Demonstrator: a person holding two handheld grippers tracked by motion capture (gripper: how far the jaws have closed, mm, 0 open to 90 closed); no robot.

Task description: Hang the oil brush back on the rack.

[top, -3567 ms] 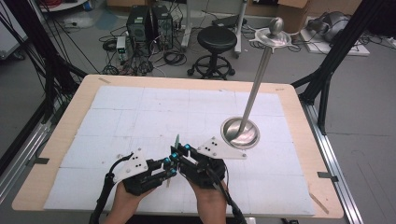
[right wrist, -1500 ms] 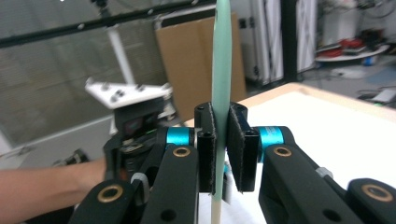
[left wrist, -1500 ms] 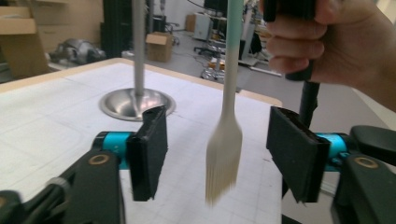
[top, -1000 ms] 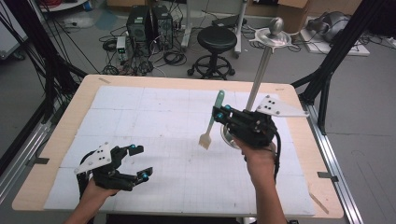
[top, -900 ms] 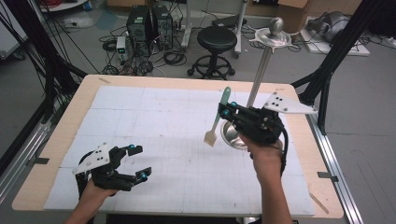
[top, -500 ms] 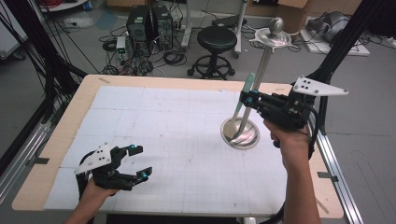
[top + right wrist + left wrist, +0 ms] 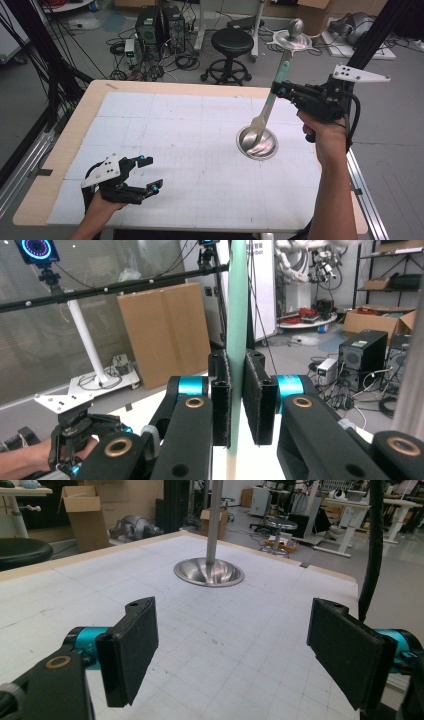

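Clamped between the right gripper (image 7: 235, 405)'s two black pads, the pale-green-handled flat spatula with a cream blade (image 7: 264, 110) hangs almost upright, blade tip over the round steel dish base of the pole stand (image 7: 257, 142). Held only by its thin handle, it could pivot or knock the pole. Left gripper (image 7: 142, 175) rests wide open, empty, near the table's front-left corner.

Black left gripper (image 7: 146, 178) and right gripper (image 7: 280, 91): teal joints, grey plates
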